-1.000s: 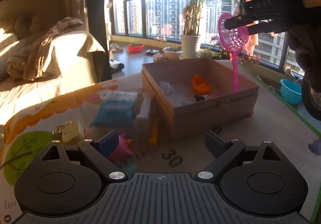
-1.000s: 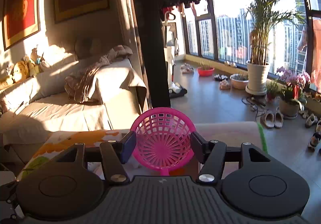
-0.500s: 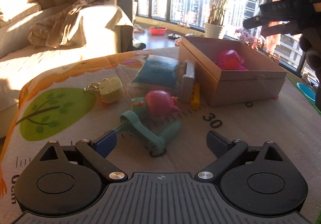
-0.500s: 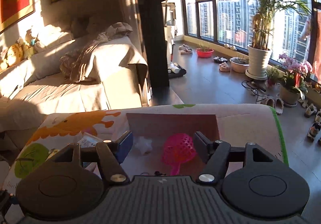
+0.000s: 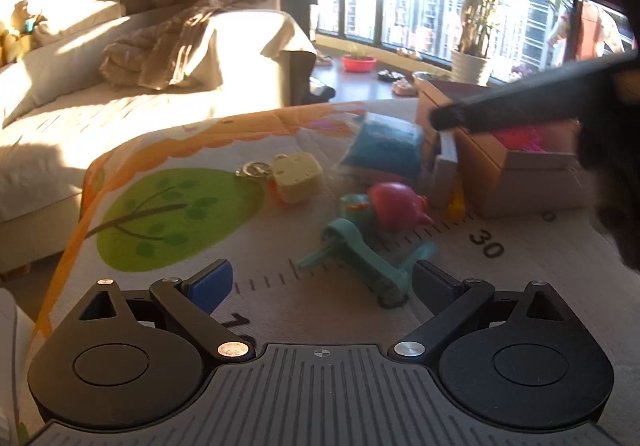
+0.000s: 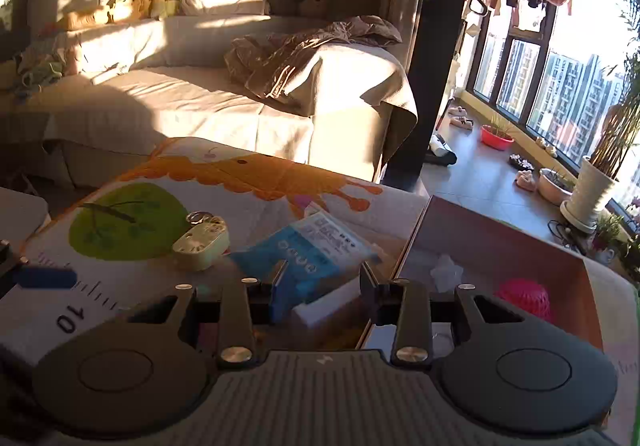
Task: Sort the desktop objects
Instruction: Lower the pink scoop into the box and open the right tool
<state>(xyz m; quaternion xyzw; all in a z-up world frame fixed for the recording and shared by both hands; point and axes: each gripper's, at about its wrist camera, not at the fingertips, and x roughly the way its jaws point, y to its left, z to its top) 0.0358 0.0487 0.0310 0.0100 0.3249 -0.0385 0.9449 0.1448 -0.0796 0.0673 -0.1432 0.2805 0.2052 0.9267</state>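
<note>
Left tool (image 5: 322,278) spread wide, empty, low over the desk (image 5: 256,246); teal toy (image 5: 360,254) just ahead between its fingers; pink toy (image 5: 396,202) behind it; right tool (image 6: 322,286) has just been closing, holding nothing, above the blue packet (image 6: 308,250); pink scoop (image 6: 524,296) lies in the cardboard box (image 6: 500,242).

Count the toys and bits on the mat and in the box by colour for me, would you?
Pink: 2, the pink toy and the scoop in the box
Blue: 1, the packet
Teal: 1, the crank tool
Cream: 1, the keyring toy
White: 2, the block and the white piece in the box
Yellow: 1, the yellow piece
Total: 8 in view
</note>
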